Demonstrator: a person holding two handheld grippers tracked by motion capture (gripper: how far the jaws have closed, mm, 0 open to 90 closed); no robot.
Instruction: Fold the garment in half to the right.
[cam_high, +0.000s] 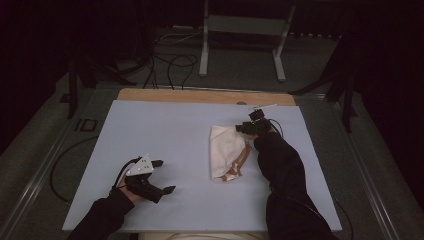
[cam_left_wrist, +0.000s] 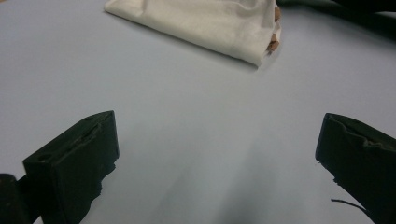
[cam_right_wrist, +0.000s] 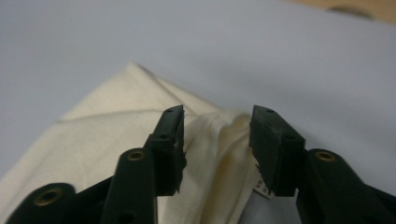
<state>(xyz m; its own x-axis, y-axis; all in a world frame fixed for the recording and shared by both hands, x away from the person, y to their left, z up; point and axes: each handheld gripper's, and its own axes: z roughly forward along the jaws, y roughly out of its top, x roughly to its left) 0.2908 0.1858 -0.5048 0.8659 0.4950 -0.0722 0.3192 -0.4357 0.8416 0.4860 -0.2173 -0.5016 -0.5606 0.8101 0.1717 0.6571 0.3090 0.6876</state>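
A cream cloth (cam_high: 227, 150), folded, lies right of centre on the pale blue table top (cam_high: 150, 130); brown printed parts show along its right edge. My right gripper (cam_high: 245, 128) is at the cloth's far right corner. In the right gripper view its jaws (cam_right_wrist: 217, 116) stand on either side of a raised pucker of the cloth (cam_right_wrist: 93, 126) and pinch it; a small white tag (cam_right_wrist: 262, 189) hangs by the right jaw. My left gripper (cam_high: 167, 176) rests low at the near left, open, with bare table between its jaws (cam_left_wrist: 219, 135). The cloth (cam_left_wrist: 201, 23) lies well ahead of it.
A strip of wooden board (cam_high: 200, 95) runs along the table top's far edge. Beyond it stand a grey metal frame (cam_high: 240, 30) and loose black cables (cam_high: 170, 65) on the floor. Dark surroundings close in on both sides.
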